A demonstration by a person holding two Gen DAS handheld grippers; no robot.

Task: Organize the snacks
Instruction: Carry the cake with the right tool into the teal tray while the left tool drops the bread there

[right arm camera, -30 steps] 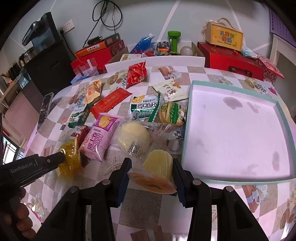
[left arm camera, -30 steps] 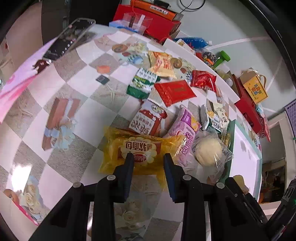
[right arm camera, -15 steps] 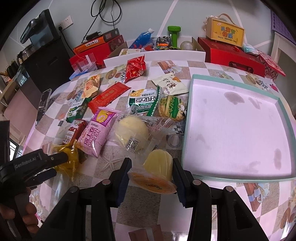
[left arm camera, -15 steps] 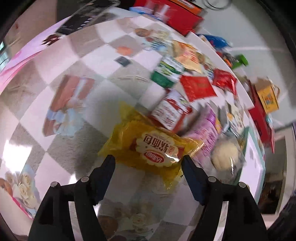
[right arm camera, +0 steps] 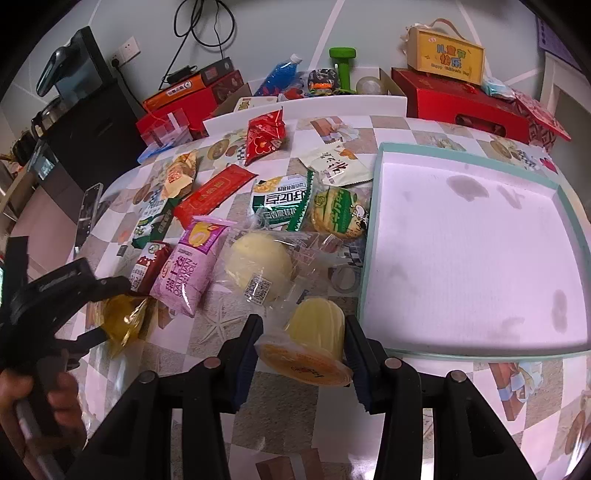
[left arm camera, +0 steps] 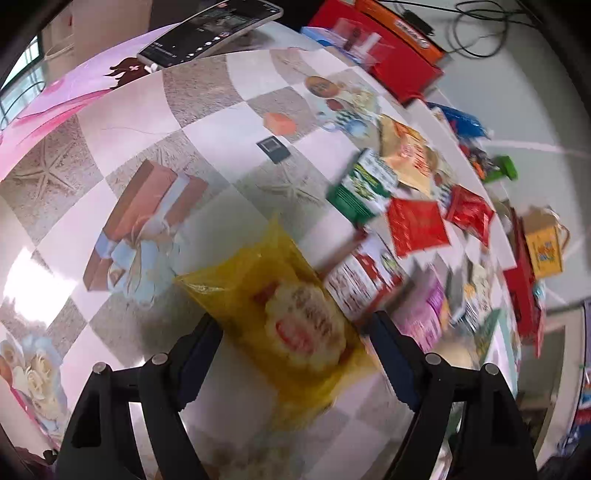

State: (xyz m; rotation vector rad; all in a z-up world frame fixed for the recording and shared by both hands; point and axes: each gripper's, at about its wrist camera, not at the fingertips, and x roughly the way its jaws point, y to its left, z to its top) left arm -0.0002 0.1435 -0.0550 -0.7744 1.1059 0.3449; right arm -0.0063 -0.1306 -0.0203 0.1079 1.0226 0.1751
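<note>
Snacks lie scattered across a round bench covered in a checked cloth printed with gift boxes and starfish. Beside them sits a large, shallow tray with a pale green rim, nothing in it yet.

The right gripper has its fingers clenched on a yellow jelly cup, tipped so its orange lid faces the camera, just beside the tray's near corner. The left gripper has just been opening; its fingers now stand released on either side of a yellow bread packet, which lies on the cloth between them without being pressed. A hand holds this gripper's handle at the left edge of the right-hand view.

To do this step well, I would judge that the left fingers should settle lower and close across the packet's narrow middle, gently, since soft bread squashes. The crinkly wrapper may slip, and the neighbouring red-and-white packet lies touching or very close, so it could be dragged along.

Around the room: red gift boxes, a yellow carton, a green dumbbell and a blue bottle crowd the far side. A phone lies at the bench edge, with cables hanging on the grey wall.
</note>
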